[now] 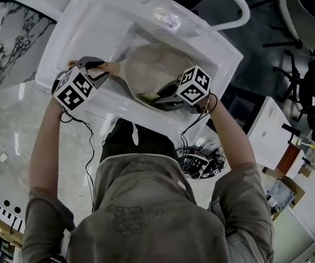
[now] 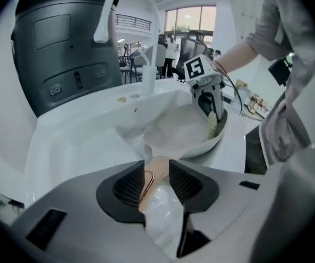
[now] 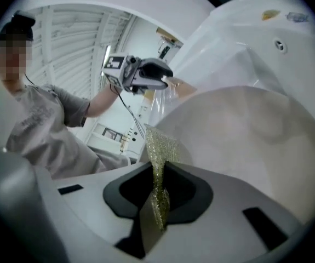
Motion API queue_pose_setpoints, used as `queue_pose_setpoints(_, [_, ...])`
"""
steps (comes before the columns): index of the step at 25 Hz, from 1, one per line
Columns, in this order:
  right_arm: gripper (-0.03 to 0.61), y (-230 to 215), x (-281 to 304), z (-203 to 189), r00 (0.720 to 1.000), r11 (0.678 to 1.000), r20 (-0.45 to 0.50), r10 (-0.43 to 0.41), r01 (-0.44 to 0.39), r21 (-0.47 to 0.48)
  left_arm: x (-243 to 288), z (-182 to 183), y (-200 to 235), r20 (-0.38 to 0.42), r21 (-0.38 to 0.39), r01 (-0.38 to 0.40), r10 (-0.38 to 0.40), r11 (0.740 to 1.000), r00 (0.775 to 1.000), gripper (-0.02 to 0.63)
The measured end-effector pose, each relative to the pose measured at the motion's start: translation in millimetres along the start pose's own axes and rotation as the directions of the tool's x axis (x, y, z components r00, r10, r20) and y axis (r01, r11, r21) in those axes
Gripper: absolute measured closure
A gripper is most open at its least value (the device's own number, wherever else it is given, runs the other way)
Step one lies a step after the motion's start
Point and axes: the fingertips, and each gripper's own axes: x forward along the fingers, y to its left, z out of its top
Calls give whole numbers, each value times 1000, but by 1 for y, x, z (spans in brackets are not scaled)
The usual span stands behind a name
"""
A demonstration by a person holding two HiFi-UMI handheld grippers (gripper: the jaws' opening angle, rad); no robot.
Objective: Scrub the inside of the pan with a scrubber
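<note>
The left gripper [image 2: 157,171] has its jaws drawn in on the pale wooden handle [image 2: 159,164] of the pan [image 2: 179,133], both ribbed pads pressing the handle's sides; a copper hanging loop [image 2: 148,181] at the handle's end lies against the left-hand pad; ahead of these jaws the cream-coloured pan sits tilted in the white sink [image 1: 91,26], its open side turned toward the right gripper [image 1: 165,97]; beyond the pan, further from the left gripper, the white faucet [image 2: 146,37] arches over the basin. The right gripper's jaws stand narrow, clamped on a thin yellow-green mesh scrubber [image 3: 158,147]; the scrubber sticks out past the jaw tips and lies against the pan's inner wall near its rim, on the side nearest the person; in the right gripper view the left gripper shows across the pan, at the handle end; both grippers are over the sink's near edge.
</note>
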Motion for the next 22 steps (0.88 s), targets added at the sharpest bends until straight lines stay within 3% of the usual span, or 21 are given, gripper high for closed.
queue_pose_setpoints(5, [511, 20, -18, 44, 968, 1000, 251, -12, 16, -15, -23, 34, -10, 180, -136, 10, 14, 991, 984, 493])
queue_pose_setpoints(10, [511, 46, -46, 82, 890, 990, 448, -86, 127, -62, -49, 59, -10, 251, -143, -44, 79, 989, 965, 521])
queue_pose_setpoints(17, [511, 90, -100, 121, 707, 944, 681, -192, 323, -69, -94, 101, -13, 378, -188, -89, 155, 978, 913, 553])
queue_pose_setpoints(22, [511, 130, -137, 134, 560, 893, 796, -229, 446, -57, -122, 133, -27, 416, -113, -189, 219, 976, 883, 557])
